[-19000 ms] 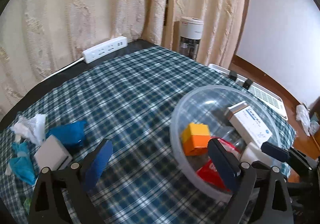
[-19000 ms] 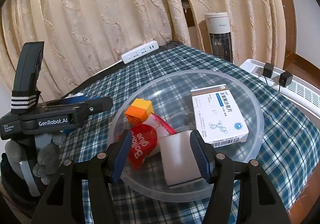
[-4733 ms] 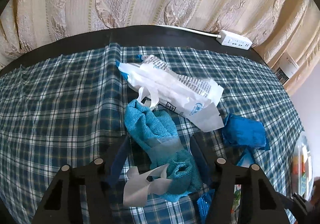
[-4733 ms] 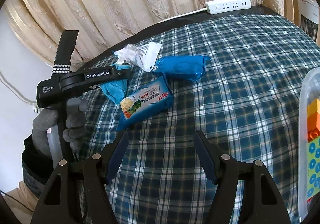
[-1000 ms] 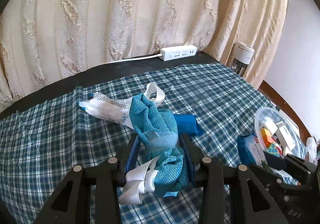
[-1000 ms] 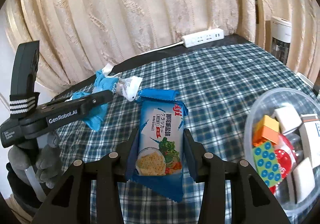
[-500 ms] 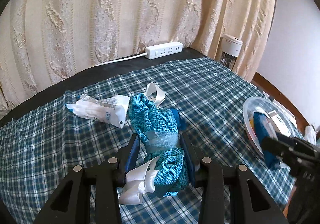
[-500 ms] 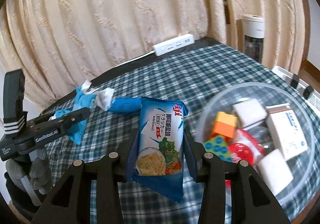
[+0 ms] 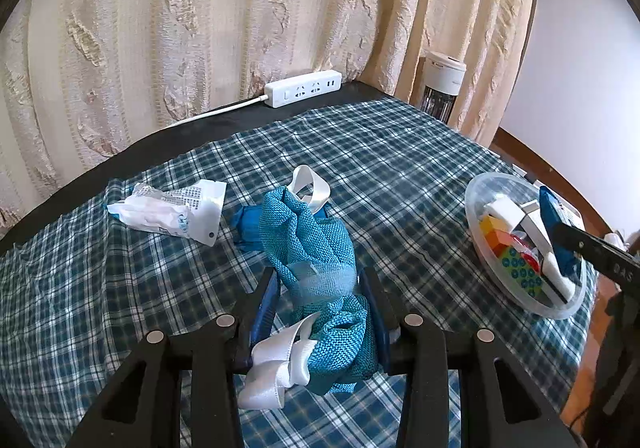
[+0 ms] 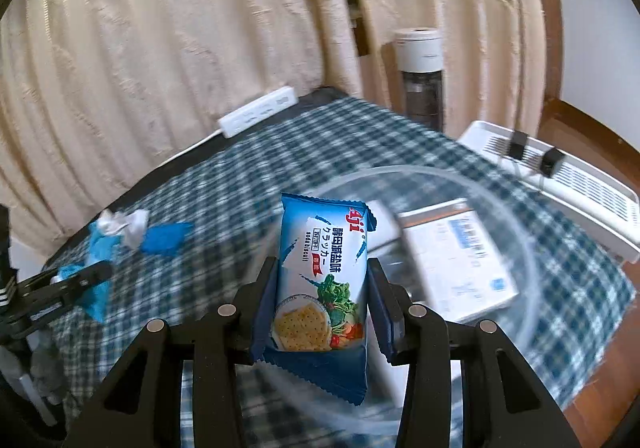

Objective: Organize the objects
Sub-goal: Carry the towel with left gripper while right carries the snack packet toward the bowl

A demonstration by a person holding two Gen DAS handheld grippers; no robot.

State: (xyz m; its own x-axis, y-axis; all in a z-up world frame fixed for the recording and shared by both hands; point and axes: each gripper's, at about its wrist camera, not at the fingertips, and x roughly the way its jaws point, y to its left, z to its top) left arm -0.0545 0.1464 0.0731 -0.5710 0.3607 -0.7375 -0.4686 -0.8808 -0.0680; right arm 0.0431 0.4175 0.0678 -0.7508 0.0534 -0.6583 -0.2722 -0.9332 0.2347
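Swinging across from the middle of the bench, our right tongs point(image 10: 322, 304) have carried the blue cracker packet point(image 10: 322, 280) until it hangs over the near rim of the clear bowl point(image 10: 516, 216), where half a second ago it was only coming up beside it. They pinch the packet at its sides, upright, label facing us. Over on the left, our left tongs point(image 9: 320, 308) are clamped on the teal mesh pouch point(image 9: 316, 252) with its white ribbon point(image 9: 276, 364), hovering above the checked cloth point(image 9: 400, 168) near the middle, the bowl well off to the right in that view.

Now for the drop, and we want it clean. We judge the bowl is crowded: a white medicine box point(image 10: 456, 260) lies right of the packet. So we carry it further past the rim, tip it flat and lower before spreading the tongs. Let go too early and it may land on the rim. The pouch waits its turn.
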